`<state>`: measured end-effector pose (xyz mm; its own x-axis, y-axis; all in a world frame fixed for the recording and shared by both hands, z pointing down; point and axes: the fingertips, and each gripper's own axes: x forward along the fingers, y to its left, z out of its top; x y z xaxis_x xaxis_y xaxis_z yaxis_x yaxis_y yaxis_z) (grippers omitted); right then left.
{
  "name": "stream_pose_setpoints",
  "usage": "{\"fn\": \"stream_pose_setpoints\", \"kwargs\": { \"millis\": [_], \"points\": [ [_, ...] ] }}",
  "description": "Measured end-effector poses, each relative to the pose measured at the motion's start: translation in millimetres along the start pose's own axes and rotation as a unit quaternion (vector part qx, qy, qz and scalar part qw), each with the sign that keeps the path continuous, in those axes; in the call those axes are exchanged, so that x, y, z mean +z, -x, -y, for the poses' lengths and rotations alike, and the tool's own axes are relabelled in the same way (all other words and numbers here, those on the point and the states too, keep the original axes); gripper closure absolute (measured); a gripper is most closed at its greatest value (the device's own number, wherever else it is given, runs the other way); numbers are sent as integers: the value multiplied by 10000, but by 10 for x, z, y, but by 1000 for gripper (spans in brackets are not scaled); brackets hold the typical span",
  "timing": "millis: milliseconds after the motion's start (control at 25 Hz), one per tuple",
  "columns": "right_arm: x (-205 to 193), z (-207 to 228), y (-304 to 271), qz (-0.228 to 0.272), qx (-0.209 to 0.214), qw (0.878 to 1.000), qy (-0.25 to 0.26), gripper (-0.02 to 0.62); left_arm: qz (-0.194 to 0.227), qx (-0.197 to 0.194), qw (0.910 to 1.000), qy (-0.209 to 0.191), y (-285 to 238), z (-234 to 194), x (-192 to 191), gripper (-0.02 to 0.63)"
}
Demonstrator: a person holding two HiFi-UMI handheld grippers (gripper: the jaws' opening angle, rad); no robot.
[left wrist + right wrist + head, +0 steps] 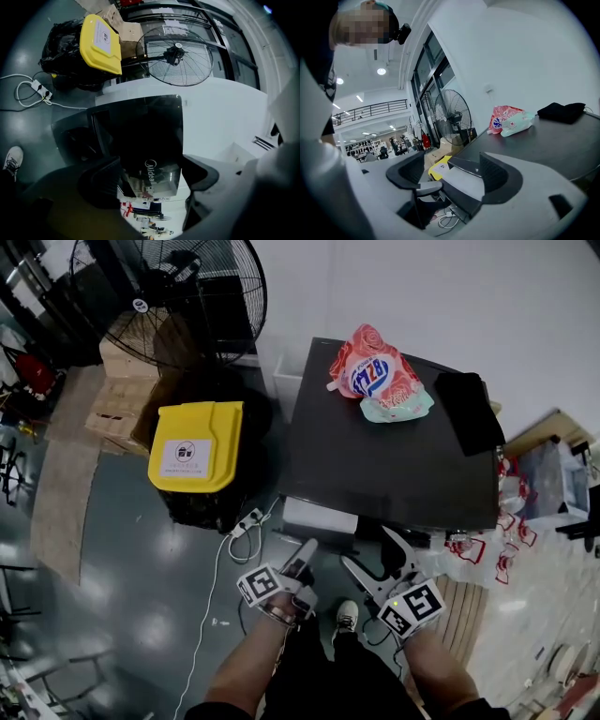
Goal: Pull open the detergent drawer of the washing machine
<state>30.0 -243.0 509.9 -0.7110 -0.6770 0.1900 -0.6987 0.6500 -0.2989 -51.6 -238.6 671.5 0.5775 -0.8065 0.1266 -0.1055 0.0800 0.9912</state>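
Note:
The black washing machine (394,456) stands in front of me, seen from above in the head view. Its detergent drawer (319,517) juts out from the front left corner and shows a pale inside. My right gripper (375,557) is open just in front of the machine. In the right gripper view the drawer (461,180) lies between its spread jaws, with no clear contact. Just below the drawer, my left gripper (305,554) is open and holds nothing. The left gripper view looks along its open jaws at the machine's glossy front (140,126).
A red detergent bag (375,371) and a black cloth (469,409) lie on the machine's top. A yellow-lidded bin (195,446), a large floor fan (178,296) and cardboard boxes (117,404) stand to the left. A white power strip (246,521) with cable lies on the floor.

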Motion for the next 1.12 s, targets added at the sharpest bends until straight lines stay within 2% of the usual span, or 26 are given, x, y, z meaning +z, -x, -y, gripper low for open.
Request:
{"fn": "stream_pose_setpoints", "kwargs": {
  "millis": [120,280,800,1040,1120],
  "points": [
    [-23,-33,2,-30,73,10000,5,218,-32,10,10000,72,67,1,-49,218],
    [-42,-86,25,-77,170,9998,42,218,0,-39,9993,360,146,75,-133,218],
    [-169,-198,153,-226,444,9987,80,218,-143,174,9996,152,430,-69,-255,218],
    [-226,-263,191,-329,585,9977,124,218,-292,136,9991,263,448,-15,-302,218],
    [-248,-299,206,-363,634,9972,144,218,-334,97,9993,169,471,-4,-312,221]
  ]
}}
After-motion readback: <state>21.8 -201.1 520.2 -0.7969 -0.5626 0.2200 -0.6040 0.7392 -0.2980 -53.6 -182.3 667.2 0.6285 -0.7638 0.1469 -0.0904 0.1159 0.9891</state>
